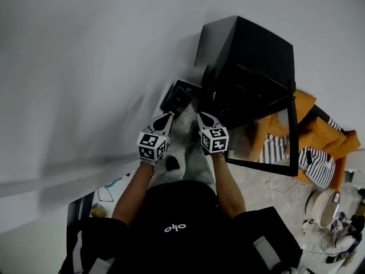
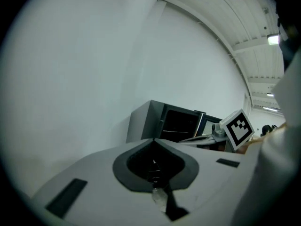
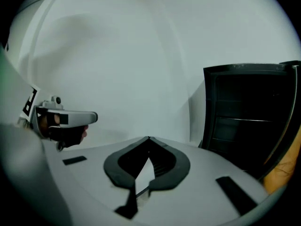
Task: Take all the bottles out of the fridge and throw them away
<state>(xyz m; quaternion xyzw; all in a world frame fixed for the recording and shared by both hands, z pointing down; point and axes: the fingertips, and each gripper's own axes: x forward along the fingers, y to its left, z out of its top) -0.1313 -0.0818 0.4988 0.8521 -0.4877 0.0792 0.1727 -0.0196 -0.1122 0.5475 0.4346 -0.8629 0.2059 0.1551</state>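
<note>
The black fridge (image 1: 251, 67) stands against the white wall with its glass door (image 1: 268, 141) swung open toward me. In the right gripper view the fridge (image 3: 249, 112) shows dark shelves, and I can make out no bottle on them. My left gripper (image 1: 166, 119) and right gripper (image 1: 203, 119) are raised side by side in front of the fridge, both shut with nothing between the jaws. The left gripper (image 2: 153, 140) has its tips touching. So does the right gripper (image 3: 148, 138). No bottle shows in any view.
A small black bin (image 1: 179, 98) sits on the floor by the wall, left of the fridge. Orange and striped cloth (image 1: 319, 147) lies to the right of the door. A round white appliance (image 1: 323, 206) and cables are at the lower right. The white wall (image 1: 85, 67) fills the left.
</note>
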